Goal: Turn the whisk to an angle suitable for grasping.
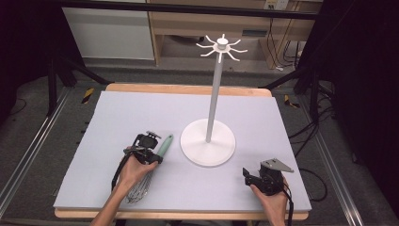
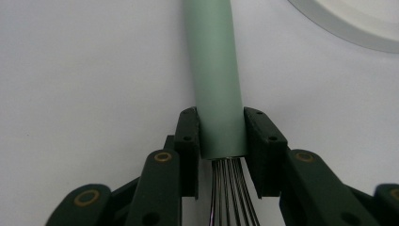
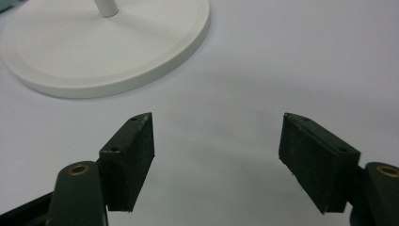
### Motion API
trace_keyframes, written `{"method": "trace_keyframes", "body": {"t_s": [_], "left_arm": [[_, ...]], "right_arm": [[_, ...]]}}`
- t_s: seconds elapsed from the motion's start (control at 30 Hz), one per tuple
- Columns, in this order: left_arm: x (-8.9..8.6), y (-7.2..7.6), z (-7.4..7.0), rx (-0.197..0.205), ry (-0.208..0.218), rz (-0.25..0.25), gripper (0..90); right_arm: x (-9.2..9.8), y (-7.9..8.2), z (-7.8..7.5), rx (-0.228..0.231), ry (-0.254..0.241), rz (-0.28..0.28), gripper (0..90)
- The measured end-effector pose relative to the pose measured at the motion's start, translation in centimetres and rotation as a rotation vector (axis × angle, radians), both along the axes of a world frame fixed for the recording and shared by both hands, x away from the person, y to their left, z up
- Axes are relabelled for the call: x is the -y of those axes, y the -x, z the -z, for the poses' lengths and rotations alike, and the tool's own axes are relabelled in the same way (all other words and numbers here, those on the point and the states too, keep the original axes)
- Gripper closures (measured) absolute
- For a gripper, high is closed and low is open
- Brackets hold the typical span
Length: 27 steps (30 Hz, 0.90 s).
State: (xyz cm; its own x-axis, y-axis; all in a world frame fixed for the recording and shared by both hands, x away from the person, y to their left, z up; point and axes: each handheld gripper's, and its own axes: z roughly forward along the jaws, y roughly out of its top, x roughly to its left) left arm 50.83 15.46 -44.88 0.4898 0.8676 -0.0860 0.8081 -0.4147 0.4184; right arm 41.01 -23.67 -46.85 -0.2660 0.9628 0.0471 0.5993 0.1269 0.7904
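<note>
Whisk (image 1: 149,170) first: from the high view it lies flat on the pale mat (image 1: 117,117) at the near left, its mint-green handle pointing up and away toward the white stand (image 1: 208,141) and its wire loops trailing back under the person's left hand (image 1: 133,170). The left gripper (image 1: 149,149) sits across the handle at the end where the wires begin, a sensible place to take hold, I judge, since that puts the grip near the middle of the tool and leaves the far end of the handle free to go up to a hook. That stand rises on a tall thin pole to a ring of curved hooks (image 1: 221,47), which is probably where the whisk is meant to hang. At the near right, well apart from the whisk, the right gripper (image 1: 249,175) rests low over bare mat, likely just waiting its turn

Seen through the left gripper view, the handle (image 2: 214,70) is a smooth, matt green tube running straight up between the two black jaws. Both pads press its sides just above its cut end, so the left gripper (image 2: 221,141) is clamped on the whisk. Thin steel wires (image 2: 230,193) fan out of the tube below the pads. An edge of the stand's base (image 2: 348,28) curves across the top right corner

Looking along the right gripper (image 3: 214,160), its jaws stand wide apart with nothing between them, only mat beneath. Round and white, the base (image 3: 84,56) of the stand lies ahead and to the left, apart from the jaws
</note>
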Motion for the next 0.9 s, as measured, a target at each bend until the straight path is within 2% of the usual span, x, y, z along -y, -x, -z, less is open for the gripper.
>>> {"method": "trace_keyframes", "body": {"t_s": [0.13, 0.23, 0.5, 0.67, 0.9], "left_arm": [[0.20, -0.17, 0.00, -0.001, -0.011, 0.010, 67.4], [0.31, -0.36, 0.00, -0.017, -0.020, 0.018, 67.0], [0.62, -0.39, -0.05, -0.024, -0.044, 0.002, 67.7], [0.37, -0.39, -0.06, -0.024, -0.024, -0.006, 68.2], [-0.03, 0.17, -0.75, 0.014, 0.008, -0.002, 68.7]], "right_arm": [[0.00, 0.00, -0.01, 0.001, -0.001, 0.000, 27.4], [0.01, 0.02, -0.02, -0.001, -0.004, 0.002, 27.4], [0.07, -0.02, 0.03, -0.002, 0.001, 0.000, 27.4], [0.16, -0.01, 0.07, -0.006, -0.004, -0.001, 27.4], [0.37, 0.05, 0.06, -0.007, -0.009, 0.007, 27.4]]}}
